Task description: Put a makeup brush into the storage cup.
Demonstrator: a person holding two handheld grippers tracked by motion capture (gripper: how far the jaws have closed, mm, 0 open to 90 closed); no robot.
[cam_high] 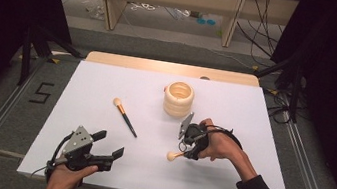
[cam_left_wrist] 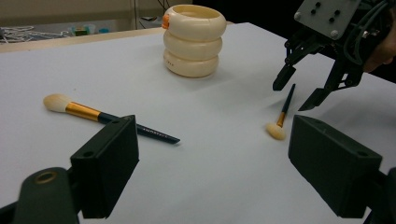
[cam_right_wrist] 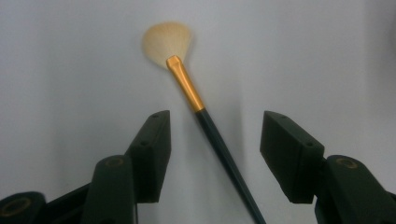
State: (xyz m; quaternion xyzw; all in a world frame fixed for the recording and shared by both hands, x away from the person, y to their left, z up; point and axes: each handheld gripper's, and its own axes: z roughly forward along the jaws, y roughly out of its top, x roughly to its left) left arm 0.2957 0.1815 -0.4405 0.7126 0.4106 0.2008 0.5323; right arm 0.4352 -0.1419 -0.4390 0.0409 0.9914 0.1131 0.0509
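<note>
The right gripper (cam_right_wrist: 215, 140) had its fingers apart, apparently untouching, astride the dark-handled, gold-ferruled fan brush (cam_right_wrist: 196, 107) lying on the white desk (cam_high: 105, 95) at five o'clock of the cream ringed holder (cam_high: 179, 98), while the left gripper's (cam_left_wrist: 212, 168) fingers stood open and empty.

Bystanders on the white table (cam_high: 95, 164)

A larger brush (cam_high: 124, 116) lies left-centre; a cream ringed holder (cam_high: 179, 98) stands farther back.
</note>
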